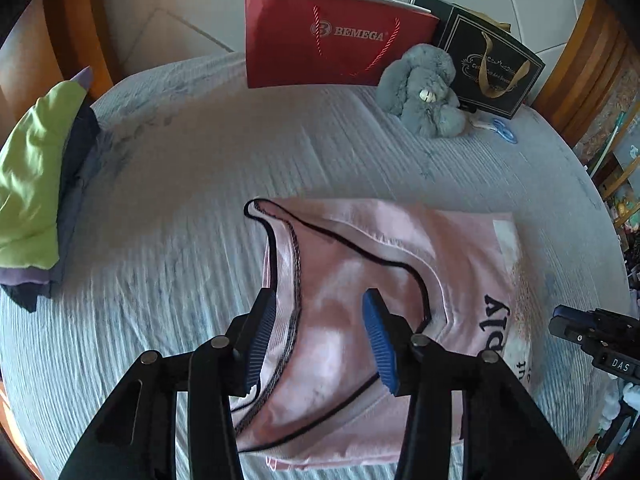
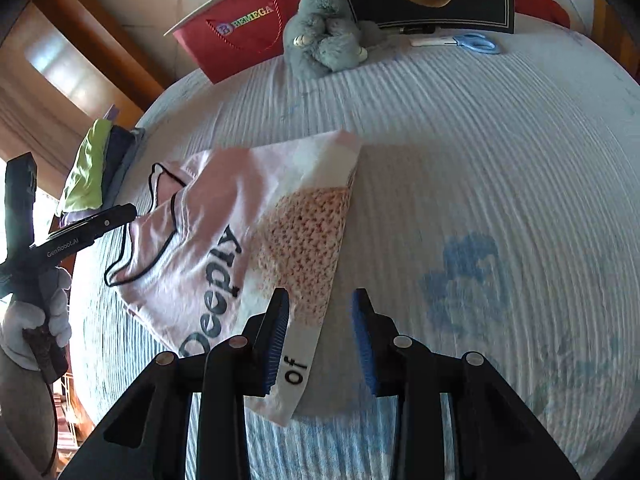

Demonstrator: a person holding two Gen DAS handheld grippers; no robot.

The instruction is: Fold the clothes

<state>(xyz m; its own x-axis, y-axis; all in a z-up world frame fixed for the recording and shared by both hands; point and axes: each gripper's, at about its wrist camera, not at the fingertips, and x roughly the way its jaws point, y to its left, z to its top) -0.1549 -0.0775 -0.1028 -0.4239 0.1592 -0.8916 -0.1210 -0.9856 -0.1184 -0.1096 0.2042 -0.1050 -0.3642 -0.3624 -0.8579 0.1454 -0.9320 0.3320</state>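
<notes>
My left gripper [image 1: 320,340] hangs over the pink T-shirt [image 1: 360,280] with its 2 blue-padded fingers [image 1: 260,336] spread apart and nothing pinched between them. The black-trimmed neckline of the shirt runs under that gap. The shirt lies folded on the pale blue ribbed bedspread [image 1: 200,168], near me and a little to the right of the bed's middle, with black lettering and a speckled orange print on its right part.

My right gripper [image 2: 320,332] is released too, its 2 blue pads wide apart. It sits over the near right edge of the shirt [image 2: 224,232]: the left finger [image 2: 276,336] overlaps the white strip of the print, while the right finger is over bare bedspread [image 2: 480,140]. I cannot tell whether the pads touch the cloth. From the right wrist view my left gripper [image 2: 120,214] reaches in from the left, held in a white-gloved hand [image 2: 36,320], its tip at the shirt's collar side.

At the left edge of the bed sits a stack of folded clothes [image 1: 32,184], lime green on top of dark and purple pieces. At the far side stand a red BEMEGA paper bag [image 1: 336,40] and a black gift bag [image 1: 492,64], with a grey plush toy [image 1: 424,92] in front of them and blue-handled scissors [image 1: 502,128] just beside the toy.
</notes>
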